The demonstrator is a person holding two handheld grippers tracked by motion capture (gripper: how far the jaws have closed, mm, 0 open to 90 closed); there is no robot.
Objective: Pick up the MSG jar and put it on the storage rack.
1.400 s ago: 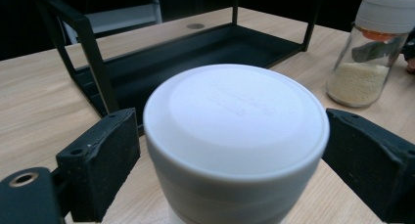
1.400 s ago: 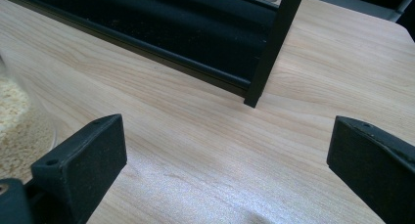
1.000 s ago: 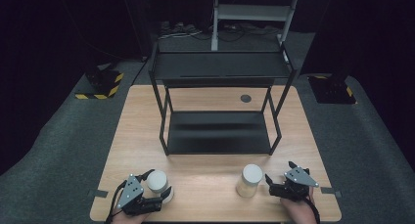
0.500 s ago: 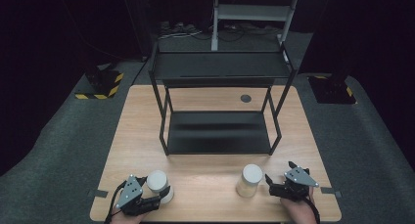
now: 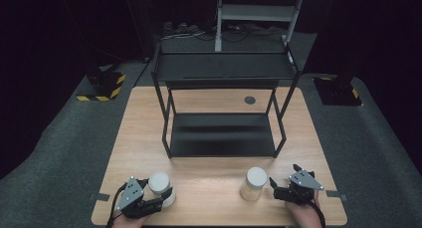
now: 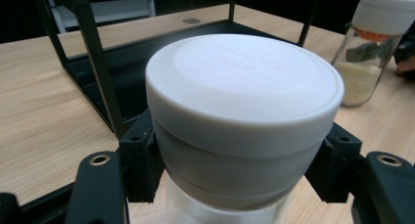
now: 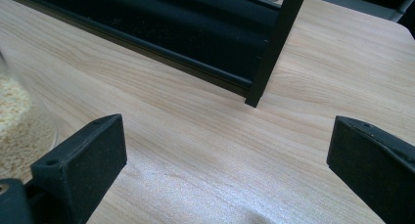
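A jar with a white lid (image 5: 159, 180) stands near the table's front left corner. My left gripper (image 5: 160, 189) is shut on it, and in the left gripper view both black jaws press on the glass just below the lid (image 6: 244, 82). A second white-lidded jar (image 5: 254, 183), holding pale grains, stands at the front right and shows again (image 6: 367, 43) across the table. My right gripper (image 5: 284, 175) rests just right of that jar with its jaws open and only bare wood between them (image 7: 225, 150). The jar's glass edge (image 7: 14, 121) sits left of the jaws.
A black two-level metal rack (image 5: 222, 133) stands on the middle of the wooden table (image 5: 209, 193), its front leg (image 7: 274, 48) close ahead of my right gripper. Dark floor surrounds the table. A round grommet (image 5: 250, 99) lies behind the rack.
The left gripper's jaws have closed in on the left jar. Neither hand nor either jar has shifted.
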